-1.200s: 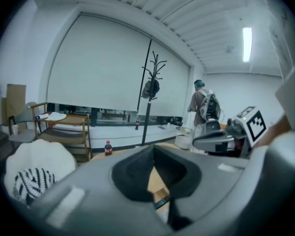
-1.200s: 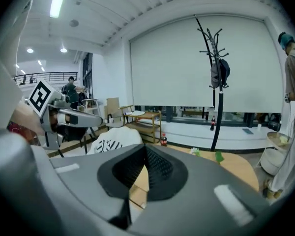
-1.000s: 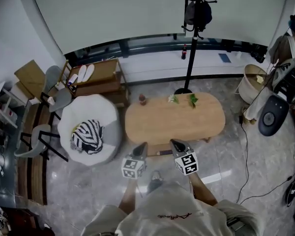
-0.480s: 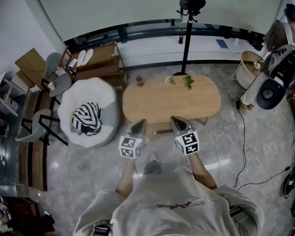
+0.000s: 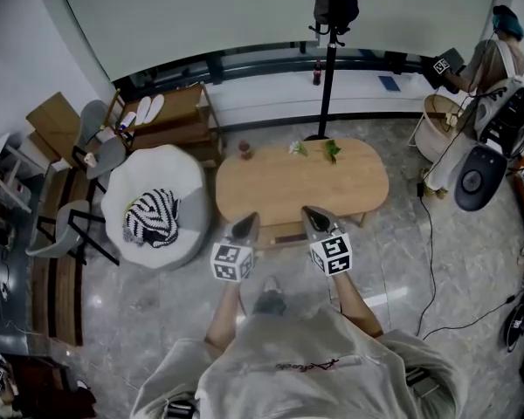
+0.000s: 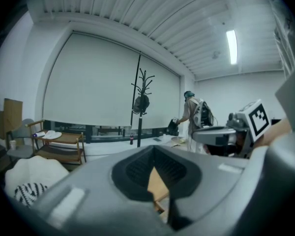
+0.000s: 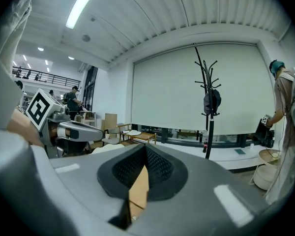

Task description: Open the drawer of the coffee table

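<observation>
Both grippers had come up and forward against the frame a second back, and the coffee table sat higher in the head view. Over the last half second the hands were near enough still. A person had also come into view at the far right of the room.

Left gripper (image 5: 244,225): jaws closed pad to pad in its own view (image 6: 155,151), with nothing between them. Only a sliver of tan wood showed beyond the pads.
Right gripper (image 5: 314,217): the same, pads together and nothing held (image 7: 146,150).

Coffee table (image 5: 301,186): an oval wooden top just ahead of the person, with its long axis running left to right across the body. A tan strip showed under the near rim between the two grippers, and I took it for the drawer (image 5: 282,233). I could not tell from above whether it sat flush or stood out a little. With empty, closed jaws, the scene fitted either a drawer still shut or one already drawn out and let go.

Key relation: the drawer lay ahead of and below both sets of fingertips, which pointed nearly level over the tabletop towards the coat stand (image 5: 328,68). It sat roughly midway between the hands, so neither was clearly nearer. Its travel would run towards the person, square to the table's long axis.
</observation>
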Demonstrator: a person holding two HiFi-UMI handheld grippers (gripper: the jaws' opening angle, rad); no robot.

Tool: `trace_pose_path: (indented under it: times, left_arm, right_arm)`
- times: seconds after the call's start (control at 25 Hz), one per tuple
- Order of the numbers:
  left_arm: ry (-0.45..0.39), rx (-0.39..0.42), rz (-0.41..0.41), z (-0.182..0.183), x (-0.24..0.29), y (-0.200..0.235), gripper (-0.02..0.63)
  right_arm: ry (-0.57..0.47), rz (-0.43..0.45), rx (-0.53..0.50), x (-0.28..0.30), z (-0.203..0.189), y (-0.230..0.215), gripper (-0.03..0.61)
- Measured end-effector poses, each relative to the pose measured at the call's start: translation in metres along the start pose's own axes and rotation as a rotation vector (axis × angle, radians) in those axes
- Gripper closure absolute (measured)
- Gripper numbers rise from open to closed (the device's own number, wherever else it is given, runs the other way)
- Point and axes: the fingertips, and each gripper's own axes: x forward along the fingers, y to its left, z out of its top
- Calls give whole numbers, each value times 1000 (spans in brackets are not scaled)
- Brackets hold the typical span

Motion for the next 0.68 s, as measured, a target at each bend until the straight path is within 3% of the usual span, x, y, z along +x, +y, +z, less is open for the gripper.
trace_pose_path:
  times: [0.68]
  left_arm:
    - [-7,-17,-6,-7,-10,-11,614]
  right_arm:
    - [10,-6,-9,-14,-8,8,574]
